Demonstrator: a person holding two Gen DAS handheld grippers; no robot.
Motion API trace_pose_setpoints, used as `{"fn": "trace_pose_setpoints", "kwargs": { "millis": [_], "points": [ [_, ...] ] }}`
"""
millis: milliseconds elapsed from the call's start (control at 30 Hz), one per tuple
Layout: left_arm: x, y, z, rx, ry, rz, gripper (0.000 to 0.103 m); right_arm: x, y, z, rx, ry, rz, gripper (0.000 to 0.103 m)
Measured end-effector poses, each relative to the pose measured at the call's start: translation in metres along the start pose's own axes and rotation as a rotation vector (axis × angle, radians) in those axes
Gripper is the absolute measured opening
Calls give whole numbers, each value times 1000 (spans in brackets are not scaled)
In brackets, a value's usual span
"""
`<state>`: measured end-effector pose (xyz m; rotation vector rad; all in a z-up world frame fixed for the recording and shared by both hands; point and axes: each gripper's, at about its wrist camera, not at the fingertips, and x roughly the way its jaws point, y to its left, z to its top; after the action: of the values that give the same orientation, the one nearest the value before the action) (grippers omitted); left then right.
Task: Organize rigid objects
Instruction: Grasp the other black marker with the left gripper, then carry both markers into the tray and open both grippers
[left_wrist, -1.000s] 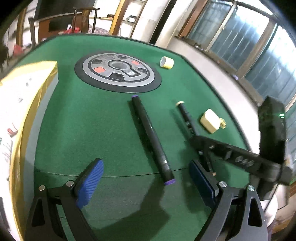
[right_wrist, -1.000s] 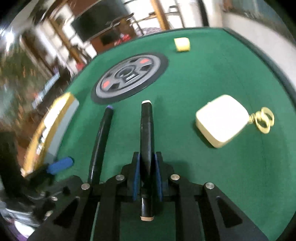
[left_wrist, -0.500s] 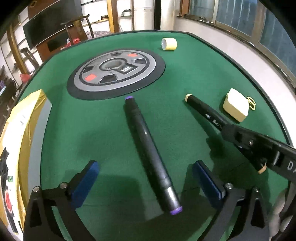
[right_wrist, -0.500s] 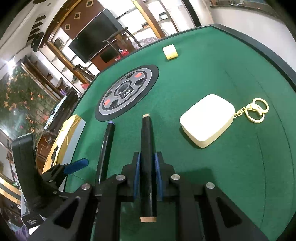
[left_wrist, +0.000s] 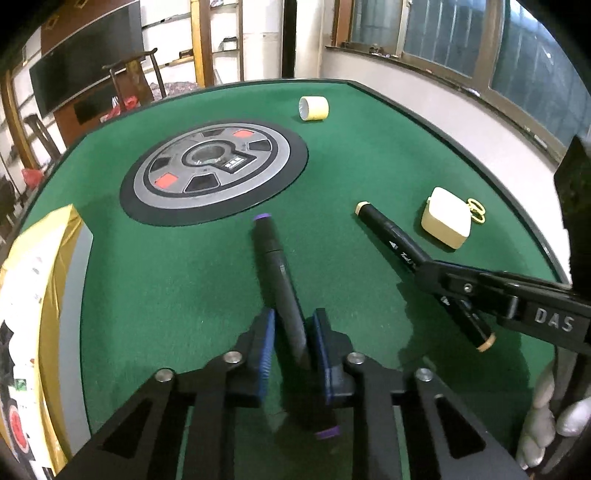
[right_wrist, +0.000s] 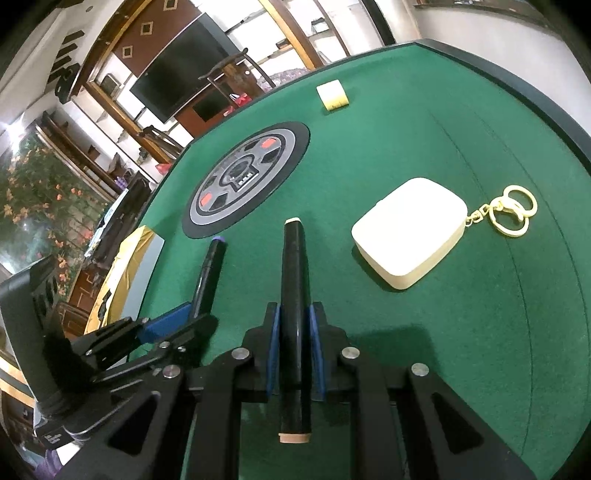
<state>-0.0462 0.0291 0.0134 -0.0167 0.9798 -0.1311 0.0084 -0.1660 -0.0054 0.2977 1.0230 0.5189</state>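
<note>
Two black markers lie nearly side by side on green felt. The purple-capped marker (left_wrist: 280, 280) rests with its far tip pointing toward the round grey-and-black disc, its lower body pinched between blue pads. The beige-capped marker (right_wrist: 293, 314) is likewise clamped at mid-length, with white lettering on its barrel. Beside it lies a cream rounded-square case (right_wrist: 408, 230) with a gold keyring (right_wrist: 511, 214). A roll of yellowish tape (left_wrist: 314, 108) sits near the far edge.
</note>
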Motion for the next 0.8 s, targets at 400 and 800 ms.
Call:
{"fn": "trace_pose_setpoints", "kwargs": {
  "millis": [400,800],
  "points": [
    [-36,21,-32,-99,-24,-168,15,2,2,1,-9,4,-9,17],
    [-108,73,-63,-206,-147,-278,15,19,53,-5,-219,31,-336,17]
  ]
}}
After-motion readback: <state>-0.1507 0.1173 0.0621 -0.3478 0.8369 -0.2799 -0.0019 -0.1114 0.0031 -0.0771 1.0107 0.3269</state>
